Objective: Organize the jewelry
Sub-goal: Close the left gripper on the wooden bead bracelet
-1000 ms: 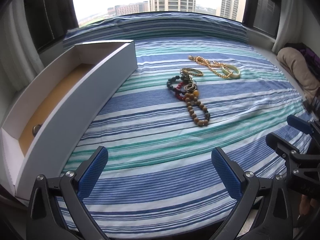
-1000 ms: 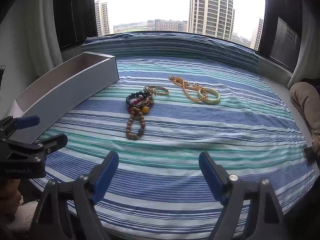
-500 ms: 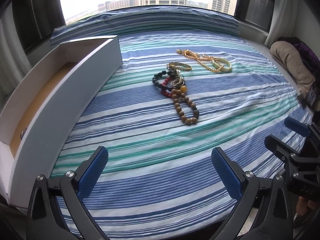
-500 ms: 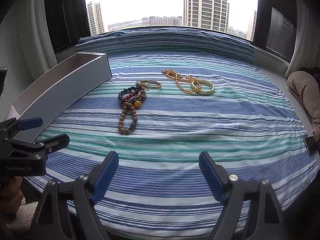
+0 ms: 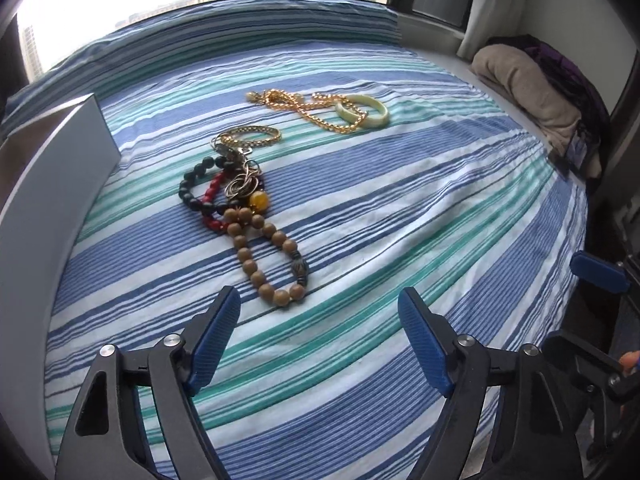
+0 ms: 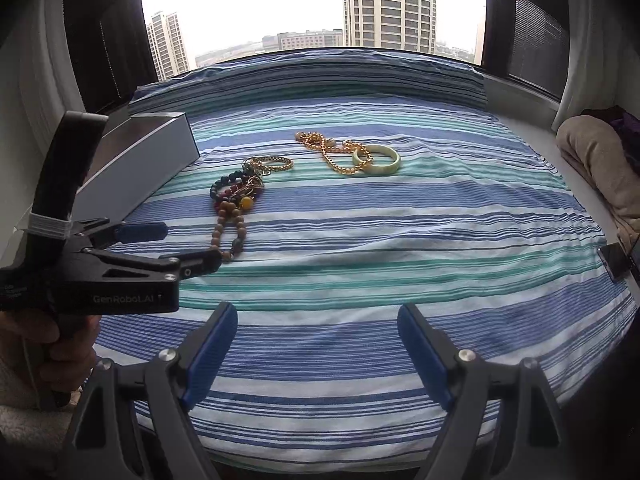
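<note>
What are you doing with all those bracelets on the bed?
A person holds a gripper in each hand to tidy jewelry. The left gripper is nearest the wooden bead bracelet, its jaws closing, with nothing between them yet. The right gripper is open and empty. The gold chain, the pale bangle and the other bracelets lie on the striped bedspread. Nothing is picked up, and the white box waits at the left.
</note>
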